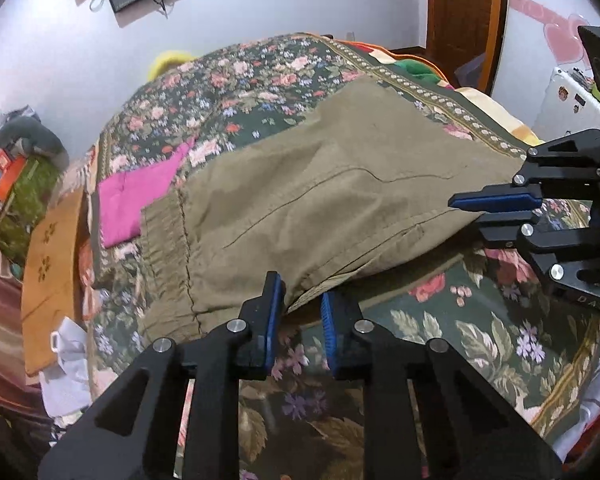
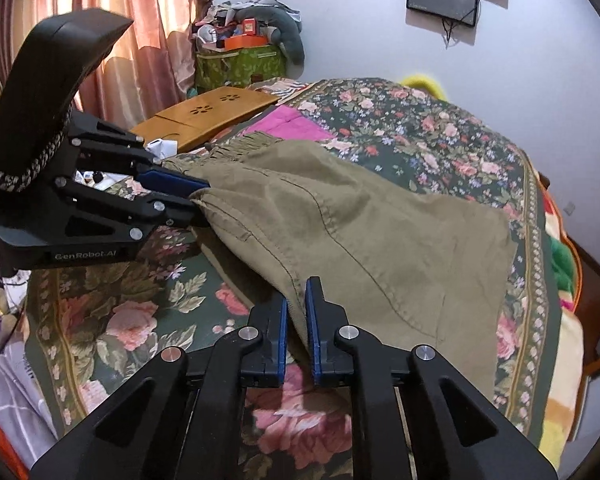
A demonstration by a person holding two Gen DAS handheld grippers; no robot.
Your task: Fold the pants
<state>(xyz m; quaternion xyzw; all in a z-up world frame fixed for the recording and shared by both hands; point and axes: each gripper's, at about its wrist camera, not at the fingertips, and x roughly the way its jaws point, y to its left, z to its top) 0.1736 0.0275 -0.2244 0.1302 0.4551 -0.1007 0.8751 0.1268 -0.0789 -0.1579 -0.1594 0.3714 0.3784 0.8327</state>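
Note:
Olive-green pants (image 1: 320,184) lie on a floral bedspread (image 1: 480,332), with the near edge lifted off it. My left gripper (image 1: 300,312) is shut on the pants' near edge beside the elastic waistband (image 1: 164,236). My right gripper (image 2: 296,312) is shut on the same edge of the pants (image 2: 360,232) further along. In the left wrist view the right gripper (image 1: 464,208) comes in from the right, clamped on the fabric. In the right wrist view the left gripper (image 2: 198,196) comes in from the left, clamped near the waistband (image 2: 236,144).
A pink cloth (image 1: 136,196) lies on the bed beyond the waistband. A wooden lap tray (image 2: 208,116) and crumpled white paper (image 1: 68,364) sit at the bed's edge. A green bag with clutter (image 2: 240,60) stands by the curtain (image 2: 120,20). A wooden door (image 1: 464,4) is at the far right.

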